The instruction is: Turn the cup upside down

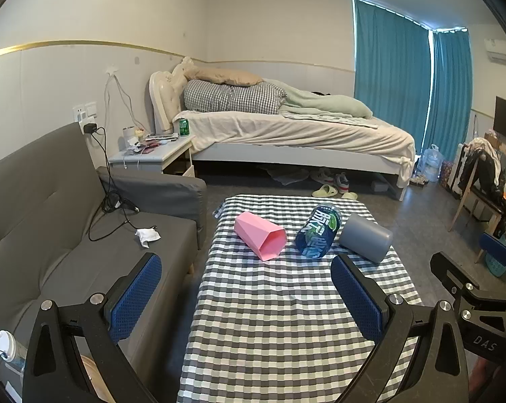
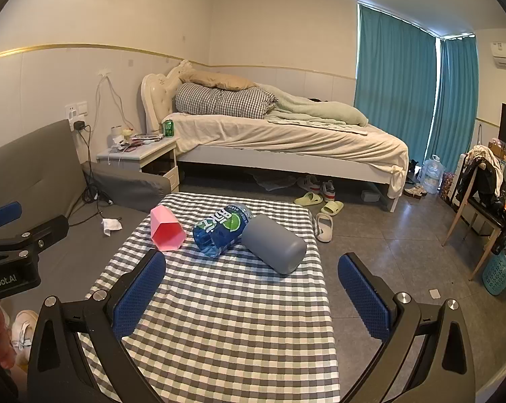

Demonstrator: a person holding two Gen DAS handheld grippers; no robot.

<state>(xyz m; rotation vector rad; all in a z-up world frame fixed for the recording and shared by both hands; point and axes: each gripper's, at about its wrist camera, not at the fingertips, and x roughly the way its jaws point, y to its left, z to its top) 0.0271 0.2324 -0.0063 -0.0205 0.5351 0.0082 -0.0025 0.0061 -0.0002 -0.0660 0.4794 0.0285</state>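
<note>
I hold both grippers above the near end of the table (image 1: 269, 319), jaws wide apart and gripping nothing: left gripper (image 1: 246, 297), right gripper (image 2: 253, 294). Ahead of the jaws, the pink cup (image 1: 260, 239) (image 2: 166, 230), bottle (image 1: 318, 230) and grey cup (image 1: 366, 237) (image 2: 273, 243) lie on their sides.

A checked woven cloth (image 1: 286, 302) covers the surface, matt and slightly wrinkled. The pink cup (image 1: 260, 239) looks like faceted matt plastic; the grey cup (image 1: 366, 236) is smooth matt plastic. The bottle (image 1: 317, 235) between them is clear glossy plastic with a shiny printed label. Both tongs, left (image 1: 246, 297) and right (image 2: 251, 294), carry blue textured pads (image 1: 135, 299) on black plastic arms with metal bolts.
</note>
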